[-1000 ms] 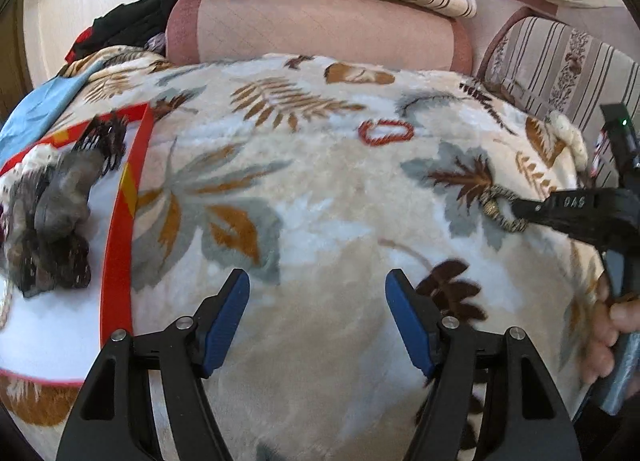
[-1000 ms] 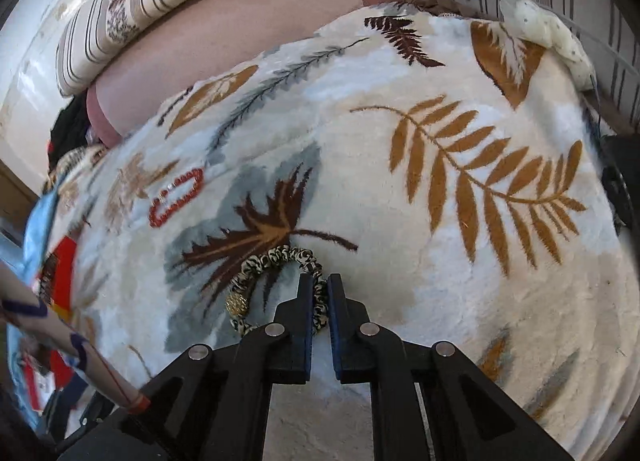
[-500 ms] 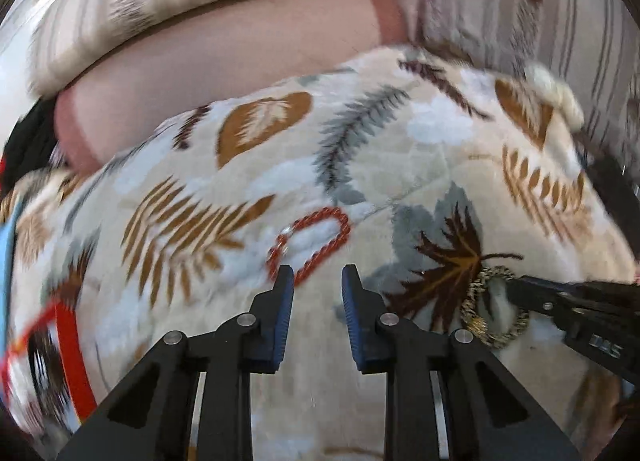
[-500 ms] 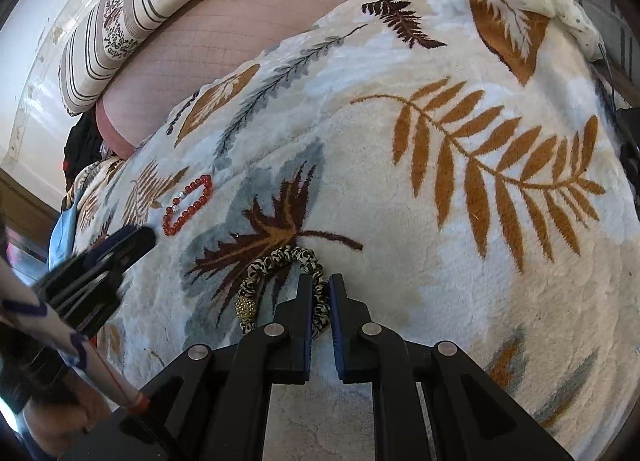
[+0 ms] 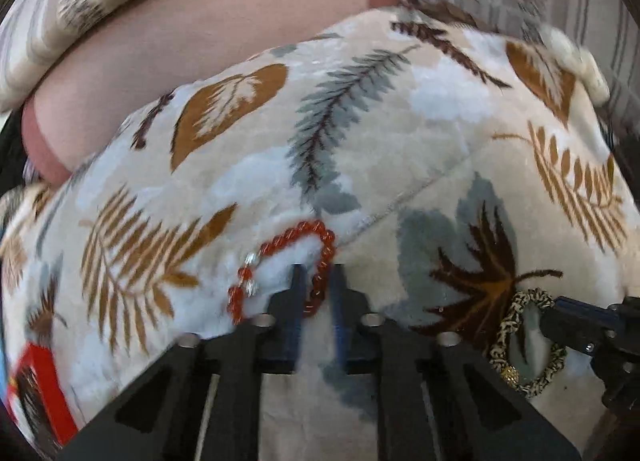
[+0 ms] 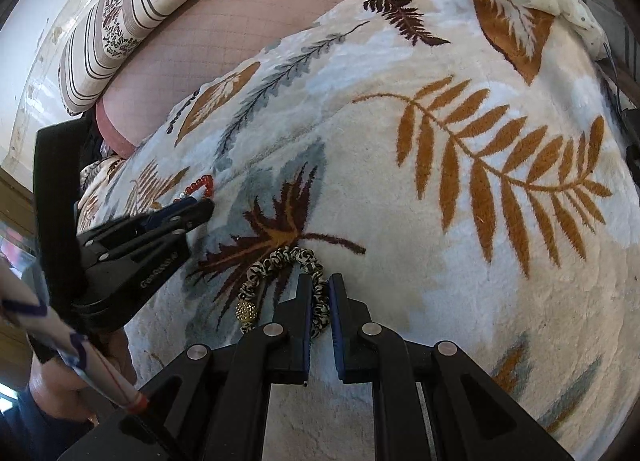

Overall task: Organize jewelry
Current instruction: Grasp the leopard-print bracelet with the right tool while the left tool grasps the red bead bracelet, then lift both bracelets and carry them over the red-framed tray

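left gripper (image 5: 316,293): clamped on red bracelet (image 5: 298,261), far left on blanket (image 5: 400,133) | right gripper (image 6: 320,301): clamped on patterned bracelet (image 6: 288,281), near centre | progress: both gripped, neither lifted nor stowed

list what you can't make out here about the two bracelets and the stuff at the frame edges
- Red bead bracelet: near part hidden behind the left gripper in the left wrist view; the right wrist view shows only a few beads.
- Black-and-cream bracelet: near side covered by the right gripper.
- Red-edged object: cut off by the left wrist frame edge and blurred.
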The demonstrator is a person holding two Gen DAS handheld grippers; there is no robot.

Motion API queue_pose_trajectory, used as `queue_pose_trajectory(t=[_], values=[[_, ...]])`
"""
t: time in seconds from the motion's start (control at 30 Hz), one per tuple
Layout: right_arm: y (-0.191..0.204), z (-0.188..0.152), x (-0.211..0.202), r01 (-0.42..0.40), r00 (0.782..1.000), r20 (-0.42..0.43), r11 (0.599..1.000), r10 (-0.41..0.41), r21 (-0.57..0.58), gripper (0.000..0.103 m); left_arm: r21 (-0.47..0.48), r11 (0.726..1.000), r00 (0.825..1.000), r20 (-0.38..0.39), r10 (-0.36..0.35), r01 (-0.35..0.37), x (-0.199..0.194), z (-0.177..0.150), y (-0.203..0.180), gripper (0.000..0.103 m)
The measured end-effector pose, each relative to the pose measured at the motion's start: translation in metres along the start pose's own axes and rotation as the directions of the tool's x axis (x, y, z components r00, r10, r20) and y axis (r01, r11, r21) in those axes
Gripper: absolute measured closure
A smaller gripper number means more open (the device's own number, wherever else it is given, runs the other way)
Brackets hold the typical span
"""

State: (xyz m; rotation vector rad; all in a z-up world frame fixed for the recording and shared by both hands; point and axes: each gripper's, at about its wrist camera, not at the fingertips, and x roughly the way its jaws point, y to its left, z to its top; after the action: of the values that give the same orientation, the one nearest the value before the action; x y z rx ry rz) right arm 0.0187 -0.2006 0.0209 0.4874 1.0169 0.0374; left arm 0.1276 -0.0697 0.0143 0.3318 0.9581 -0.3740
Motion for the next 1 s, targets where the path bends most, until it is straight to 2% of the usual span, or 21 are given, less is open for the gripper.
queue_pose_trajectory(t=[0.1,0.3,0.43,0.5,0.63,0.8,0.9,1.0], values=[[0.001,0.001,0.001,0.003,1.0,0.0,1.0,-0.003,-0.004,0.092,-0.12,0.992,0.999,0.02,-0.03,0.032,-0.011,-0.023,0.009,0.095],[0.0,0.002,0.001,0.003,1.0,0.002,1.0,-0.003,-0.007,0.092,-0.268,0.957,0.994,0.015,-0.111,0.111,-0.055,-0.082,0.017,0.096],[0.006,0.001,-0.003,-0.034,0.999,0.01,0.999,0.035,-0.033,0.093,-0.315,0.934,0.985,0.077,-0.154,0.17,-0.088,-0.125,0.013,0.096],[0.018,-0.002,-0.011,-0.061,0.997,0.04,0.994,0.065,-0.086,0.093,-0.34,0.921,0.98,0.122,-0.156,0.188,-0.102,-0.14,0.014,0.096],[0.04,-0.008,-0.03,-0.145,0.98,0.107,0.972,0.166,-0.184,0.094,-0.35,0.915,0.971,0.194,-0.14,0.202,-0.123,-0.144,0.017,0.096],[0.053,-0.013,-0.053,-0.262,0.936,0.169,0.932,0.308,-0.249,0.094,-0.344,0.917,0.953,0.286,-0.103,0.203,-0.146,-0.143,0.023,0.096],[0.06,-0.016,-0.061,-0.29,0.916,0.196,0.915,0.35,-0.28,0.094,-0.341,0.919,0.946,0.312,-0.087,0.197,-0.151,-0.144,0.026,0.096],[0.066,-0.019,-0.059,-0.293,0.914,0.192,0.909,0.358,-0.297,0.094,-0.333,0.928,0.939,0.34,-0.047,0.168,-0.154,-0.144,0.03,0.096]])
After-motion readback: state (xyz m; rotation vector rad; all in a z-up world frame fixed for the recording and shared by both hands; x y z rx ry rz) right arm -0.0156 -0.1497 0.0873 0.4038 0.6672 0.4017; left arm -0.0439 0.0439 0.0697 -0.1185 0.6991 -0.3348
